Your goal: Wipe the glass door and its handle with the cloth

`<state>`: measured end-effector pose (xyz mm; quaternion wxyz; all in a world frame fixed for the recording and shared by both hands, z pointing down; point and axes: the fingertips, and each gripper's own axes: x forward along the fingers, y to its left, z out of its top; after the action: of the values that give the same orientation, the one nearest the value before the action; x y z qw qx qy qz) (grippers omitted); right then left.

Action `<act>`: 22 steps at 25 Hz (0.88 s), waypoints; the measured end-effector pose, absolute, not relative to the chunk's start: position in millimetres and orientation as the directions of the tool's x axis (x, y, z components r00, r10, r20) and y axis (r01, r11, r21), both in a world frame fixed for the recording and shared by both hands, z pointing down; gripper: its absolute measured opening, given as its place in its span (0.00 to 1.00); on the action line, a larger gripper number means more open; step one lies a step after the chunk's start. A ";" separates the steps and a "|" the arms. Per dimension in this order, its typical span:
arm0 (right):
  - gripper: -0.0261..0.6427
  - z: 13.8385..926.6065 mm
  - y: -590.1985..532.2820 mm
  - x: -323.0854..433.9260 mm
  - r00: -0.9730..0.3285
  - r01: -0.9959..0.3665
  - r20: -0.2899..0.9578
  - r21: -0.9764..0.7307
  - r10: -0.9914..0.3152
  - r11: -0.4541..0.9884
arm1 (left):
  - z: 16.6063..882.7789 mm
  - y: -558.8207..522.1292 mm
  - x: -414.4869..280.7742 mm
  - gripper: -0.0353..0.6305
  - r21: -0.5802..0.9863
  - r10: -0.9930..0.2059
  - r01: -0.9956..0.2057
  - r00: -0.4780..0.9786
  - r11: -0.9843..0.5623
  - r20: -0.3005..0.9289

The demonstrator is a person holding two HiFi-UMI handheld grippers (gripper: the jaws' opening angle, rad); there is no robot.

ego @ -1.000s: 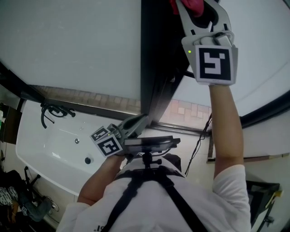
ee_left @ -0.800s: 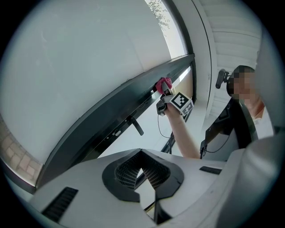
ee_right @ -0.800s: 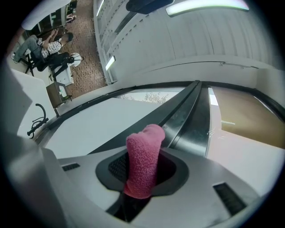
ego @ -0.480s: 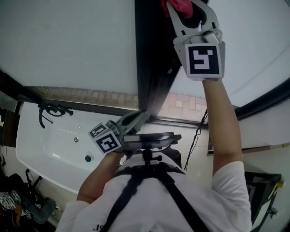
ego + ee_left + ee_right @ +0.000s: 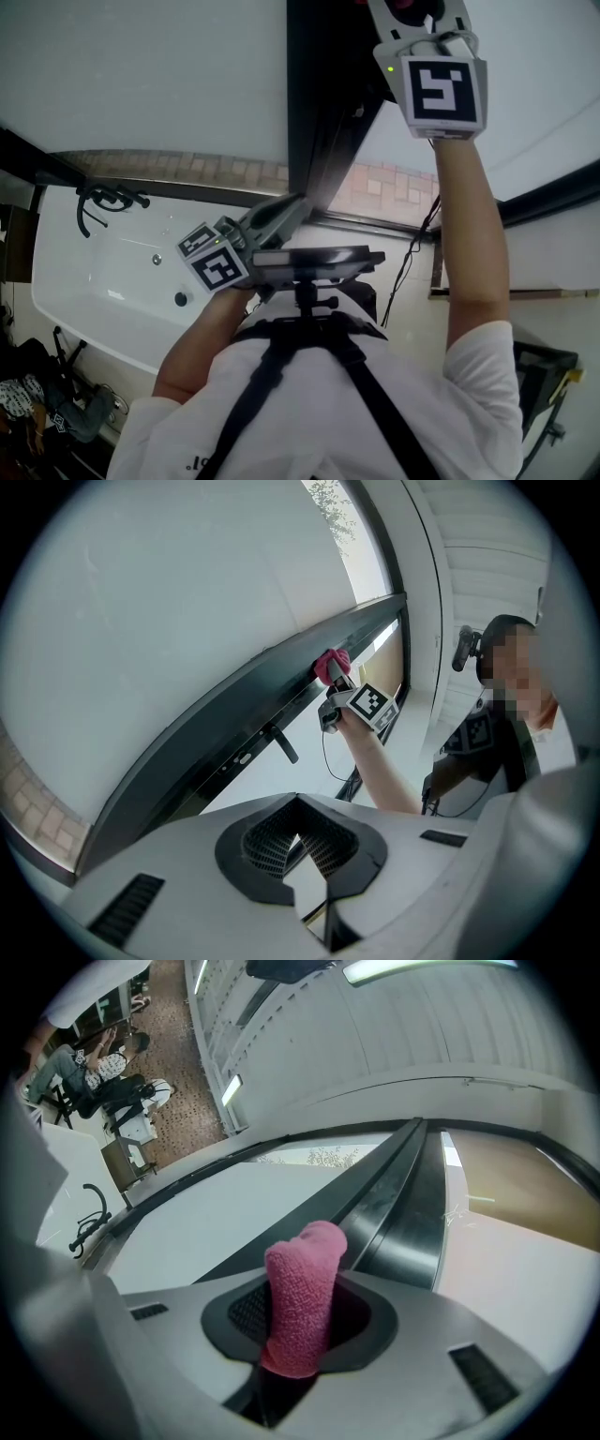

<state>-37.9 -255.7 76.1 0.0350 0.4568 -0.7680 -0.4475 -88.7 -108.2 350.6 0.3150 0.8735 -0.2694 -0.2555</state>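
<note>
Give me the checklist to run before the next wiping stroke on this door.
1. Cloth grip: ok. The right gripper is shut on the pink cloth, which sticks out past the jaws.
2. Cloth on the door: ok. In the left gripper view it meets the dark door frame.
3. Way to the handle: ok. The handle sits further along the frame, apart from the cloth, with nothing between them.
4. Left gripper out of the way: ok. Its jaws are together and empty, held low by the body.
5. Glass clean: cannot tell.
6. Pressure on the frame: cannot tell.
</note>
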 end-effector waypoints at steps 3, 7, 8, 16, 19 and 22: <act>0.19 86.0 -257.5 -37.6 -0.579 -0.668 -0.338 0.719 -0.742 0.193 | 350.9 -108.2 -87.7 0.04 0.690 -0.629 -0.307 0.728 -0.656 -0.274; 0.19 97.4 -259.7 -38.0 -0.580 -0.667 -0.325 0.716 -0.747 0.206 | 353.3 -109.2 -86.9 0.04 0.692 -0.626 -0.304 0.731 -0.654 -0.271; 0.19 99.8 -259.9 -37.9 -0.580 -0.666 -0.321 0.716 -0.749 0.208 | 353.7 -109.3 -86.8 0.04 0.692 -0.626 -0.304 0.732 -0.654 -0.271; 0.19 121.3 -259.5 -35.3 -0.577 -0.658 -0.296 0.721 -0.761 0.218 | 354.7 -109.1 -86.5 0.04 0.694 -0.625 -0.304 0.733 -0.653 -0.267; 0.19 134.7 -260.0 -34.2 -0.574 -0.656 -0.278 0.719 -0.771 0.229 | 355.6 -109.4 -85.8 0.04 0.695 -0.624 -0.301 0.734 -0.653 -0.268; 0.19 149.2 -260.3 -33.8 -0.570 -0.652 -0.258 0.719 -0.780 0.240 | 356.3 -109.4 -85.0 0.04 0.695 -0.621 -0.299 0.737 -0.654 -0.267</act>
<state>-33.8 -260.3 149.2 0.0769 0.4570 -0.7835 -0.4140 -85.0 -109.4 356.3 0.3225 0.8744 -0.2630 -0.2494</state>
